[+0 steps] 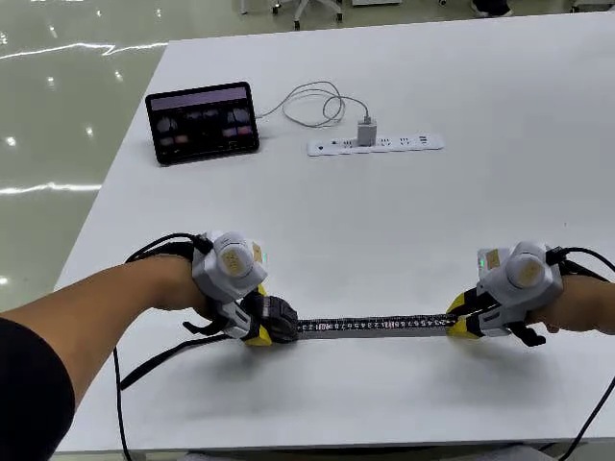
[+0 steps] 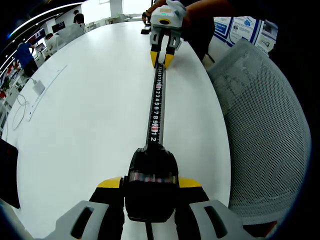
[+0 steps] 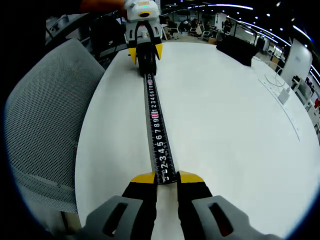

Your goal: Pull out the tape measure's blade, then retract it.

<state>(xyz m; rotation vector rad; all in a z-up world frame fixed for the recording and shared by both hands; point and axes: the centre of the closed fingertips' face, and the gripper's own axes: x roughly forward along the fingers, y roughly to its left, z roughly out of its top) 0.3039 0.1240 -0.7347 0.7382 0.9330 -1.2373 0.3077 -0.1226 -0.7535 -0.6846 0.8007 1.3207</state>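
The white bench (image 1: 413,230) was matte, with a tablet (image 1: 203,121), a power strip (image 1: 377,144) and a looped white cable (image 1: 312,104) towards its far side. Glossy floor (image 1: 67,106) lay beyond it, and a grey mesh chair (image 2: 265,125) stood at the near edge. The left tongs (image 1: 264,317) were clenched on the tape measure (image 1: 279,319). The right tongs (image 1: 459,317) pinched the end of its blade (image 1: 375,325), which stretched along the bench between the 2.
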